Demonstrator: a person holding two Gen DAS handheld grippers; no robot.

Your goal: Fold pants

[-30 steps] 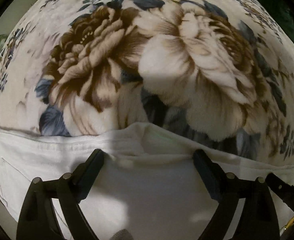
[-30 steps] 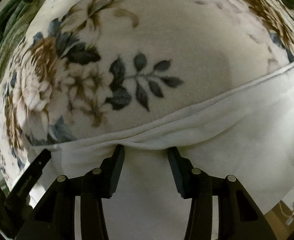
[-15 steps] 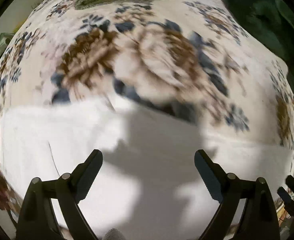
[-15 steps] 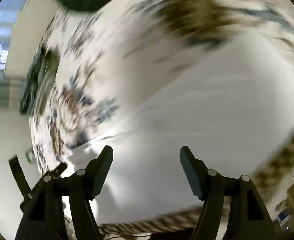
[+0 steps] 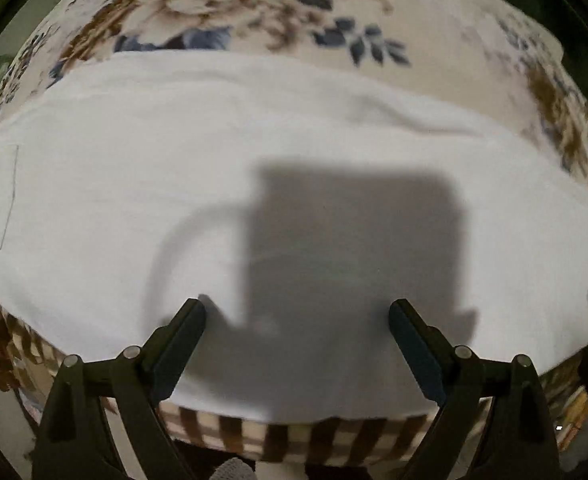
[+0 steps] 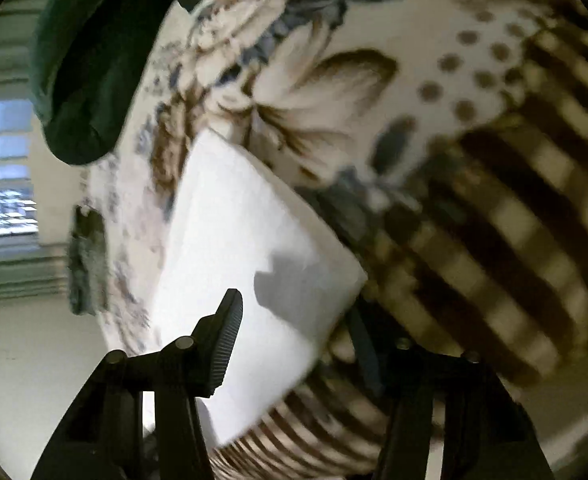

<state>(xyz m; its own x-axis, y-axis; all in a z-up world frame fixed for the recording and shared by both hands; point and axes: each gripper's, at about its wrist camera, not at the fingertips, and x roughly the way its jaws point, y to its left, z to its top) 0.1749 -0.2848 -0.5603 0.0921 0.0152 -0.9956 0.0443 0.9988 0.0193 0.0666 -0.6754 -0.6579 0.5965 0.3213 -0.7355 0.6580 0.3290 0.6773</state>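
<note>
The white pants (image 5: 197, 168) lie folded flat in a wide band on the floral blanket (image 5: 446, 32). A pocket seam shows at their left end. My left gripper (image 5: 297, 320) is open and empty, held above the pants' near edge, and casts a block shadow on them. In the right wrist view the pants (image 6: 233, 240) appear as a tilted white slab reaching the blanket's striped border. My right gripper (image 6: 294, 320) is open and empty, above the pants' near end.
The blanket's brown striped border (image 5: 294, 436) hangs over the near edge. A dark green garment (image 6: 85, 80) lies at the far side of the blanket. A window with blinds (image 6: 1, 184) is on the left in the right wrist view.
Both grippers let go of the pants' folded edge and pulled back and up. The right gripper opened wider and swung round to the pants' end. The pants now lie flat.
</note>
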